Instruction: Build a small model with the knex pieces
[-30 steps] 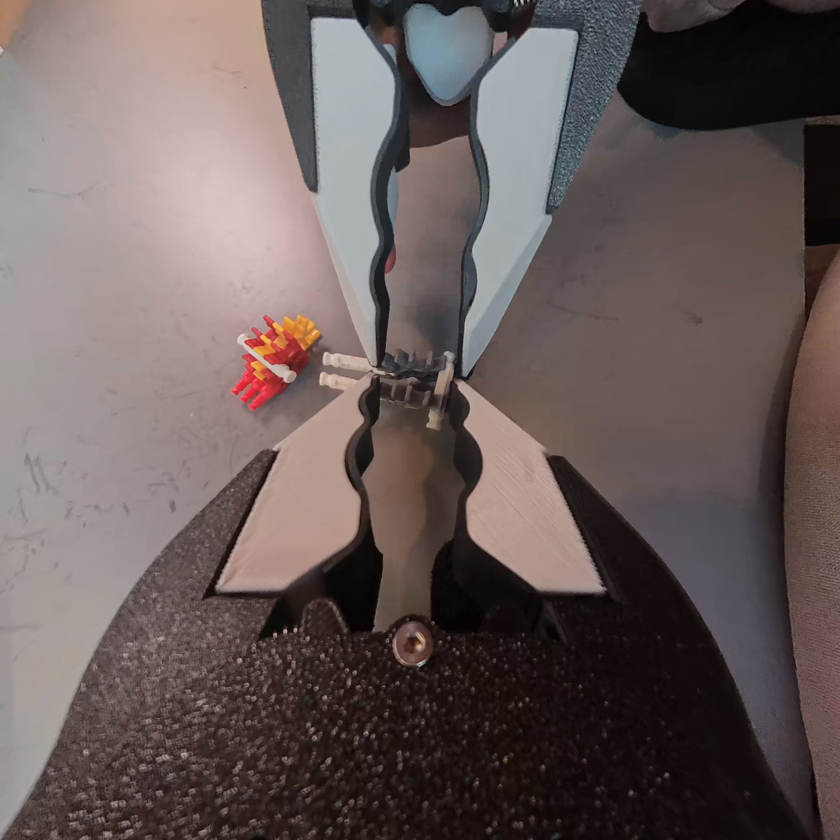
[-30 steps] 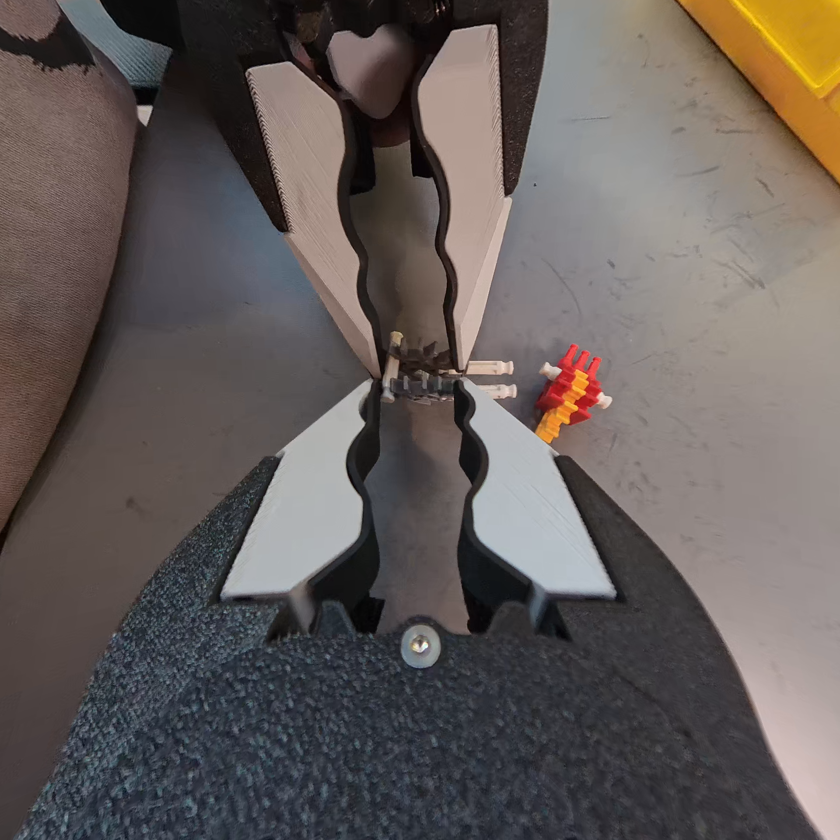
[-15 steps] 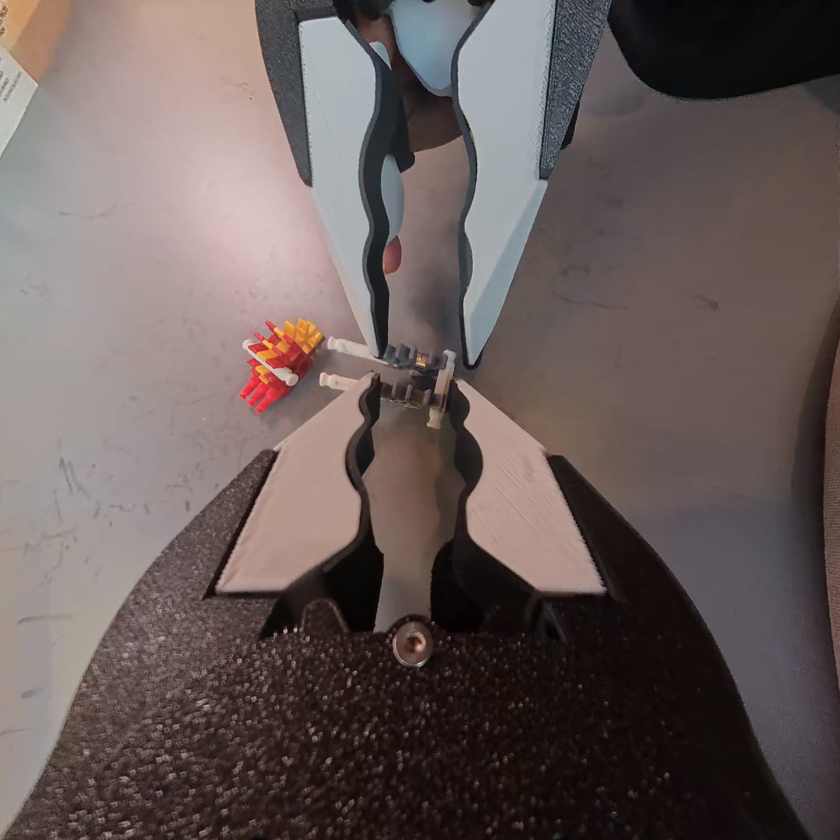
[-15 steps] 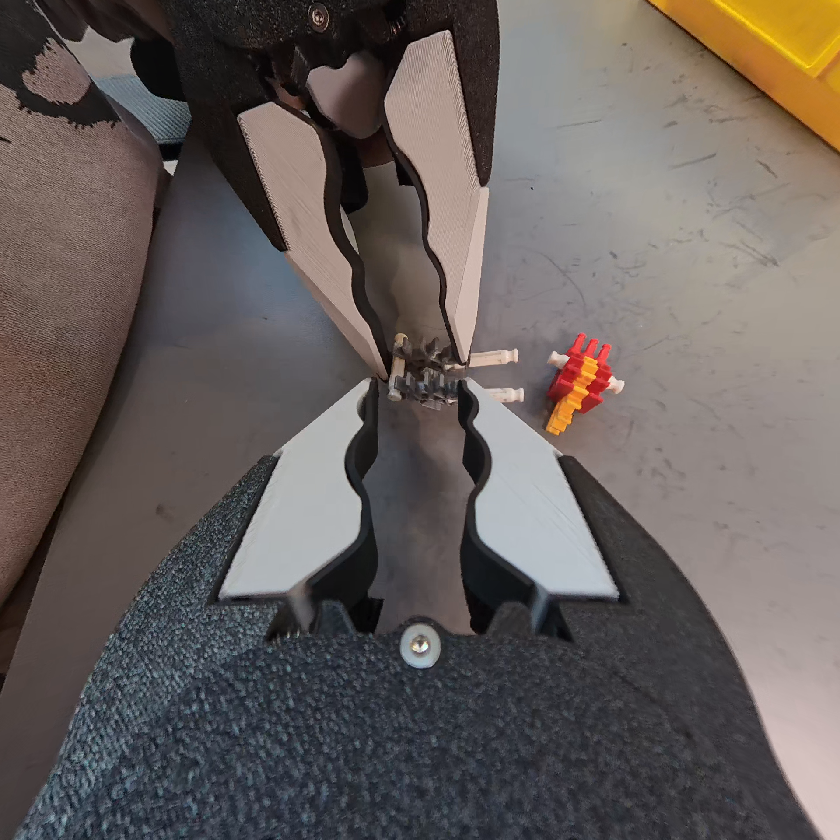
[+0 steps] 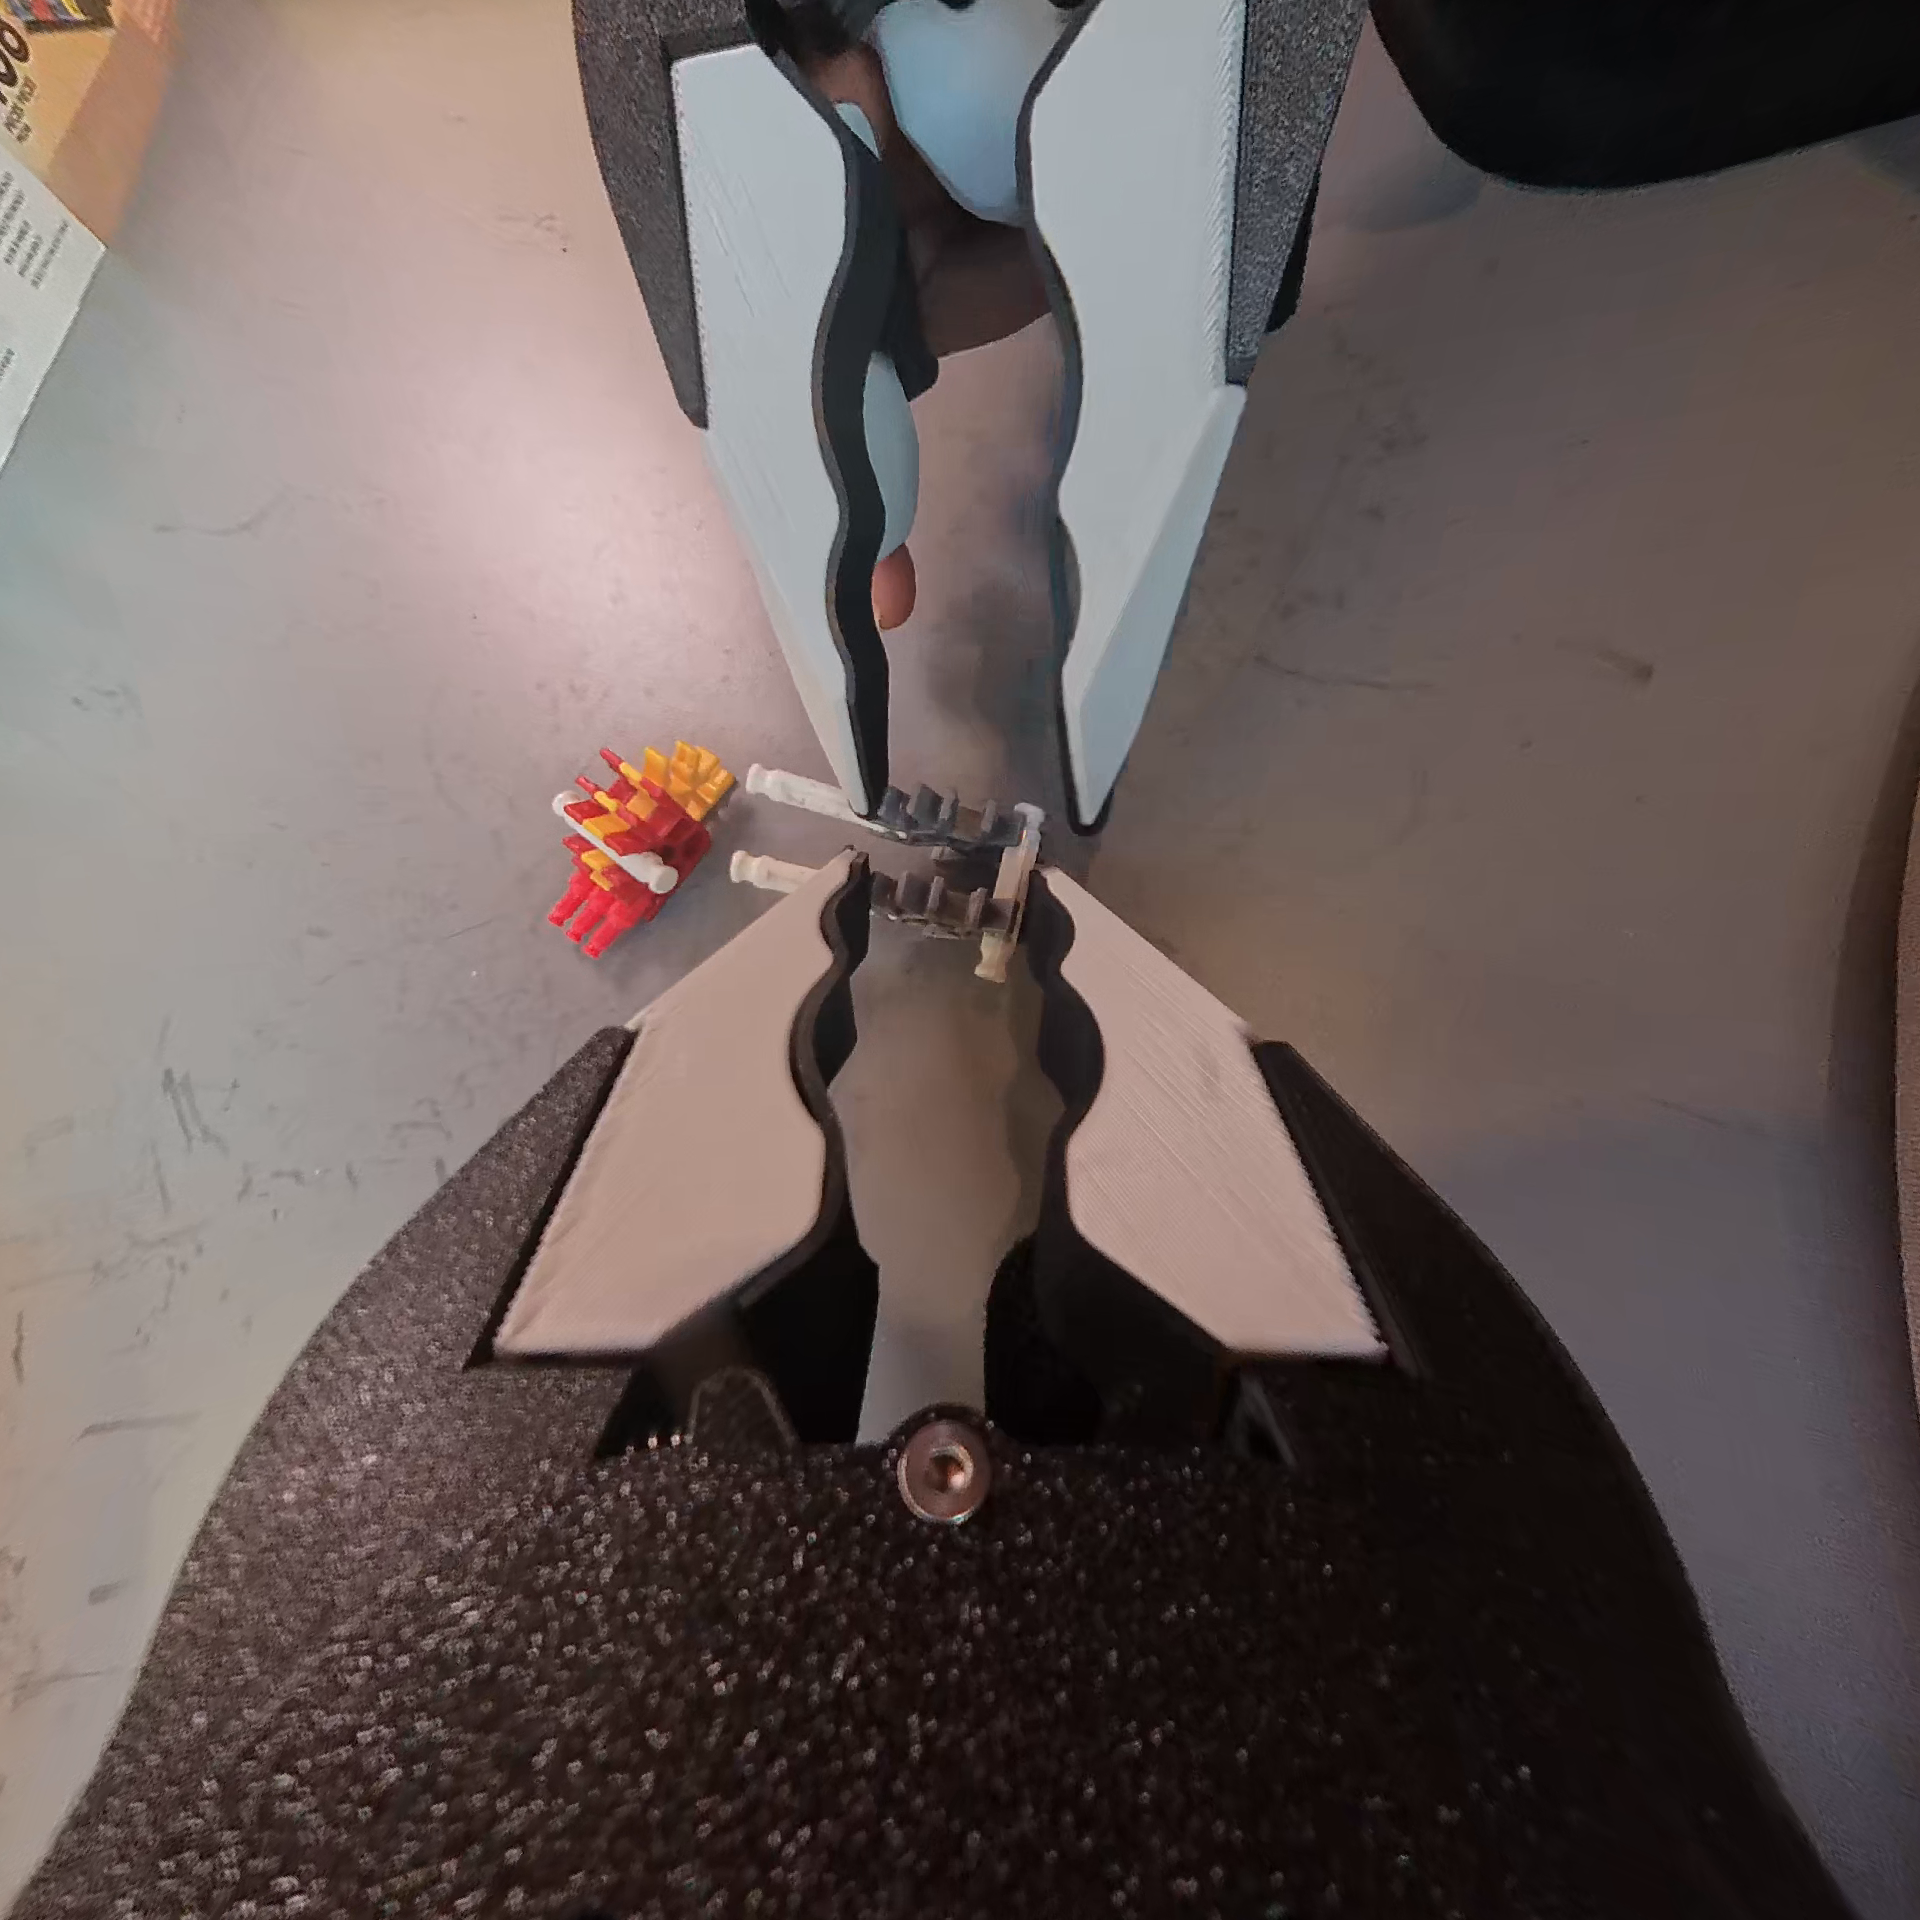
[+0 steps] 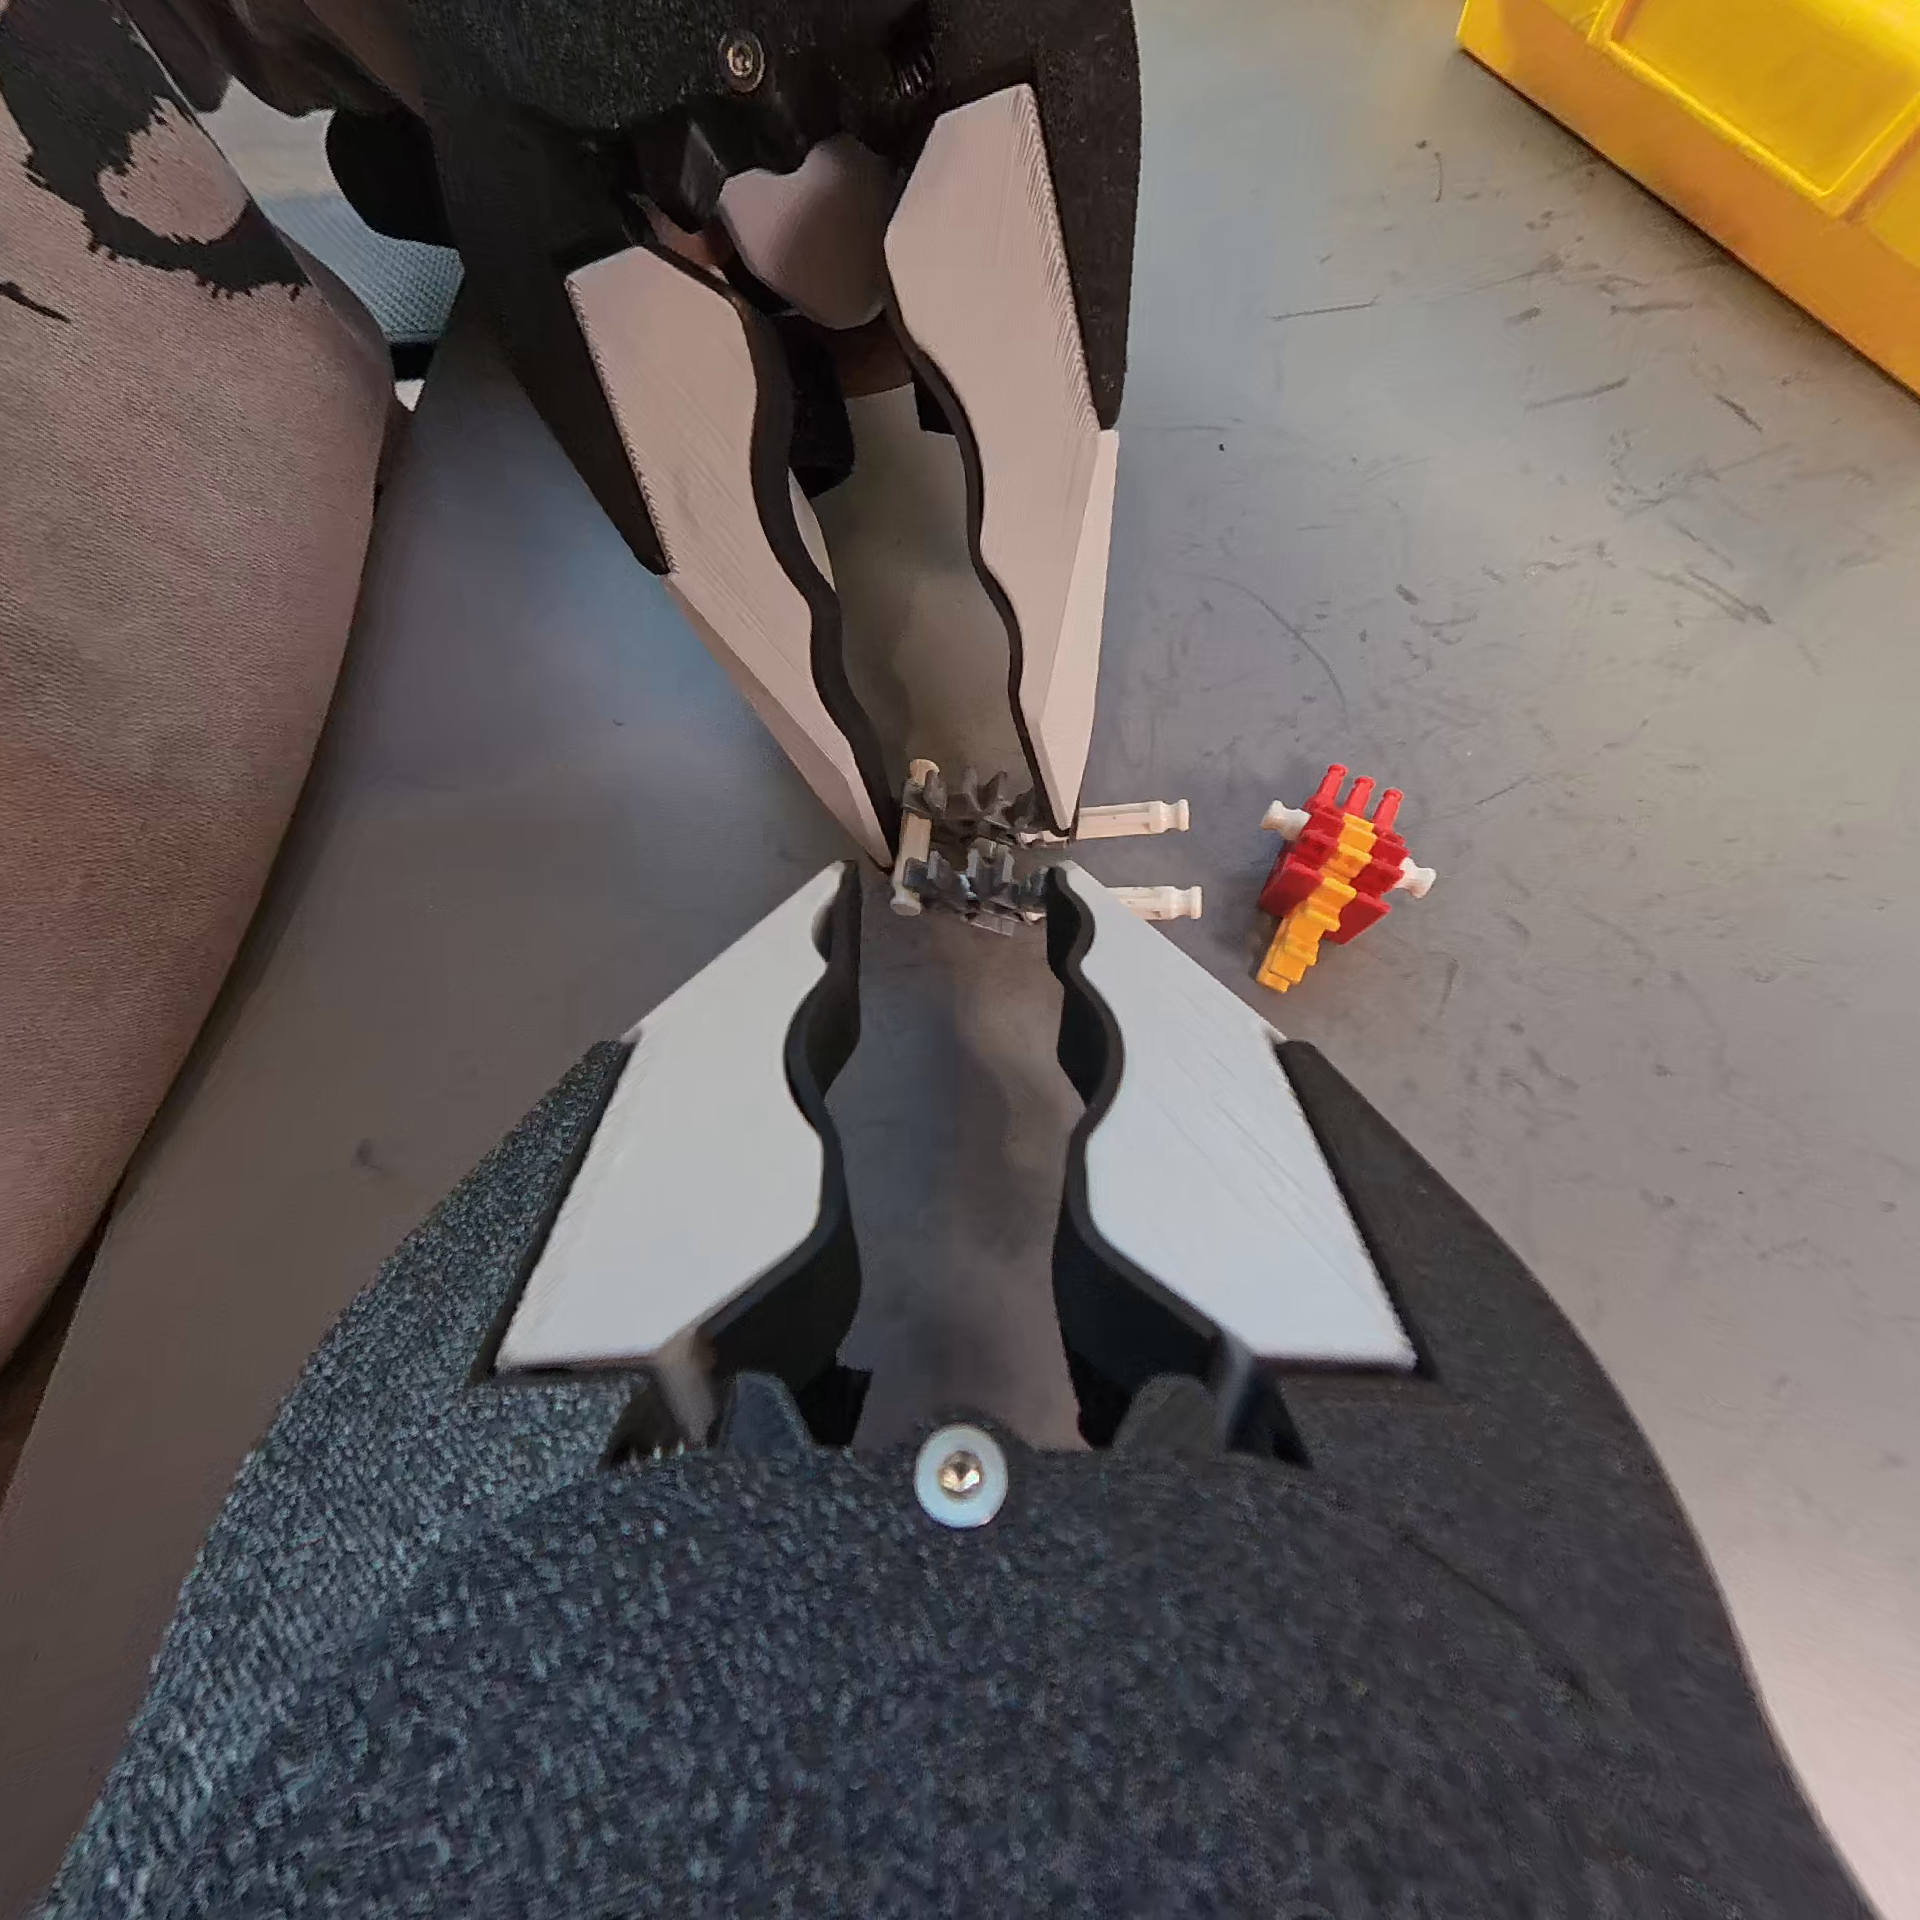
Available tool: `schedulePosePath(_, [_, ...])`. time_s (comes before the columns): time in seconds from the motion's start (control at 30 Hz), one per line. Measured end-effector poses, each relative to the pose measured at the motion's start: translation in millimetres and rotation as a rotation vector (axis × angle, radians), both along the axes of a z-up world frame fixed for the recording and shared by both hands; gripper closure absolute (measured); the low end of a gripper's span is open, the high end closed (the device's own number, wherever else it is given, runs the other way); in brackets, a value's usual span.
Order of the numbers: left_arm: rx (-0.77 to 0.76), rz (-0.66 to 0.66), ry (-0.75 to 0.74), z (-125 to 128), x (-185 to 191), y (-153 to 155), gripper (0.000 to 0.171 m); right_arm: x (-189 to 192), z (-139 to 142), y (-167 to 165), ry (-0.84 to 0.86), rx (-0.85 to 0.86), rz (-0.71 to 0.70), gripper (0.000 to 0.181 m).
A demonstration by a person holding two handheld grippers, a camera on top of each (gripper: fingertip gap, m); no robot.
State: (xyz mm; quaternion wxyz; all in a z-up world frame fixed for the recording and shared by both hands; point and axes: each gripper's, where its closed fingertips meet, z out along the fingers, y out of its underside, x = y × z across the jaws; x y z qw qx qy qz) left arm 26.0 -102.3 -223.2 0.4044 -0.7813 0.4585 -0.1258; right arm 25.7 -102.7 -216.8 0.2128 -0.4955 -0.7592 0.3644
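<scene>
Fingers of the left gripper (image 5: 943,902) close on the near row of a small grey toothed-brick assembly (image 5: 951,862), while those of the right gripper (image 6: 951,902) close on the opposite row from the facing direction, so the two grippers meet tip to tip over the piece. Opposed grips of this kind let each row be held separately; a narrow gap shows between the rows in the left wrist view, bridged at one end by a white cross-pin (image 5: 1010,883). Two white pins (image 6: 1132,857) project sideways from the assembly, pointing toward a red and yellow brick cluster (image 6: 1335,883) that lies just beside it on the grey desk (image 6: 1558,623), apart from both grippers. Whether the assembly touches the desk cannot be told. Beyond the cluster, well apart from the assembly, stands a yellow bin (image 6: 1714,156). A printed card (image 5: 42,239) lies at the desk's far edge in the left wrist view. Brown fabric (image 6: 156,623) borders the desk on the side opposite the cluster.
</scene>
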Motion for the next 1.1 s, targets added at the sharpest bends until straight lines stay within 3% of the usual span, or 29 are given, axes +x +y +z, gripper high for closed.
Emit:
schedulePosePath(0.8, [0.053,-0.002,0.01,-1.2,1.1,-1.0,0.142,-0.1,-4.5,0.2,0.101,0.213,0.042,0.153])
schedulePosePath(1.1, [0.102,0.064,0.032,-0.5,-0.5,-2.2,0.141,0.5,-4.9,2.2,0.114,0.246,0.048,0.153])
